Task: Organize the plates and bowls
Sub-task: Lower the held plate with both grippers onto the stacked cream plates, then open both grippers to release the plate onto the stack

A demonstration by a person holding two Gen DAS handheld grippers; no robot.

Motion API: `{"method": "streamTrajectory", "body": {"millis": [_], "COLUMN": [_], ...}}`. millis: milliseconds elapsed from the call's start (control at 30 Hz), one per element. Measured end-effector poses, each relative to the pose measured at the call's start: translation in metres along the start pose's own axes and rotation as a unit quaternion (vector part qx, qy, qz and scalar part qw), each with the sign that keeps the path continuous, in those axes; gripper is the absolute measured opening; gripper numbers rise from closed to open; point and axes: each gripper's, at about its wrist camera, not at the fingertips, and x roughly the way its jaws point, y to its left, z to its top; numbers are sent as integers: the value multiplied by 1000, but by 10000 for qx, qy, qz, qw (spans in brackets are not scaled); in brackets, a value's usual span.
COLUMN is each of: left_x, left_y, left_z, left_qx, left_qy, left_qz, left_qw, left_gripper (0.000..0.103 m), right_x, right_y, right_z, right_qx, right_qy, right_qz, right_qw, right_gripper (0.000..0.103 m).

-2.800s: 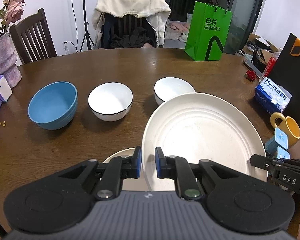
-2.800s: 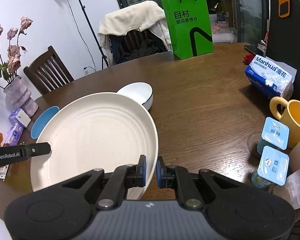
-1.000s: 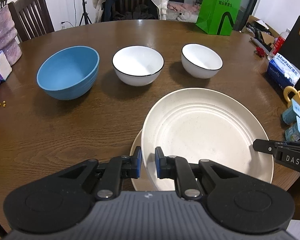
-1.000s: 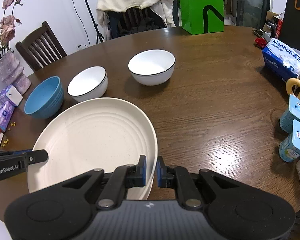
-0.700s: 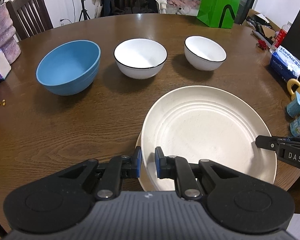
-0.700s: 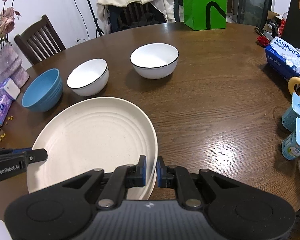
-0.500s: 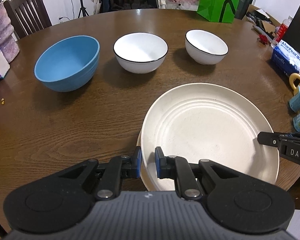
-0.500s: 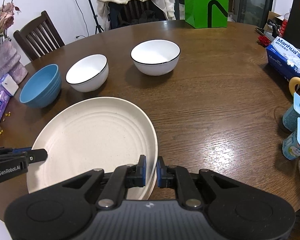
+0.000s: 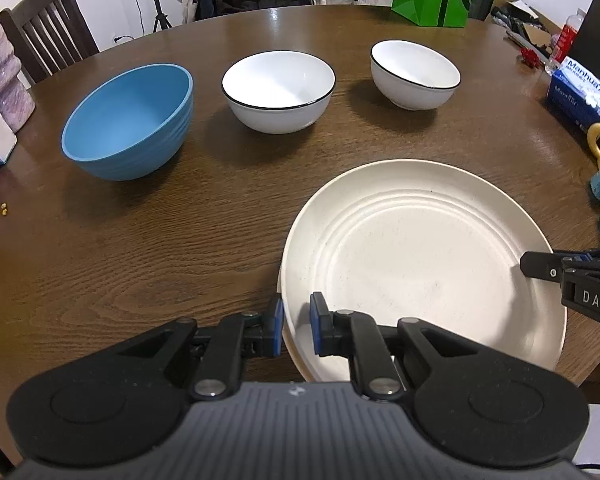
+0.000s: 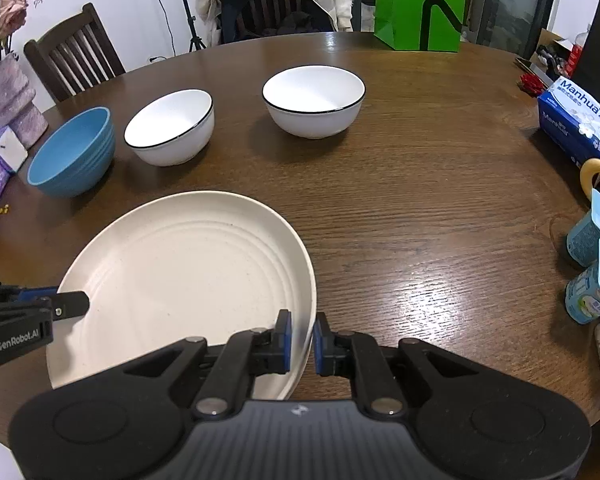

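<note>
Both grippers grip one cream plate (image 9: 420,248) by opposite rims: the left gripper (image 9: 296,326) has its fingers pinching the near-left rim, the right gripper (image 10: 301,338) pinches the near-right rim. The plate sits low in the frame, over a second plate (image 9: 290,344) on the brown surface (image 9: 160,248). Across the upper frame stand a blue bowl (image 9: 130,120) and two white bowls (image 9: 278,88)
</note>
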Motion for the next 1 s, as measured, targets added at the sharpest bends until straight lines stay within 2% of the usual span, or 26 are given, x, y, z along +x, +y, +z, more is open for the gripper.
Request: {"method": "streamTrajectory", "body": {"millis": [767, 1000], "left_x": [17, 20], "left_y": [-18, -17], "left_z": [-7, -8], "left_qx": [578, 618], "left_qy": [87, 169], "left_qz": [398, 459], "left_qw": [9975, 9969], "left_gripper": [15, 15], "right_x": [24, 28], "right_y": [22, 29], "right_z": [-9, -13], "right_qx": [-769, -949], "right_qy": [49, 8], "right_qz": [-473, -557], "right_qw": [9959, 9939], "right_gripper": [13, 13]}}
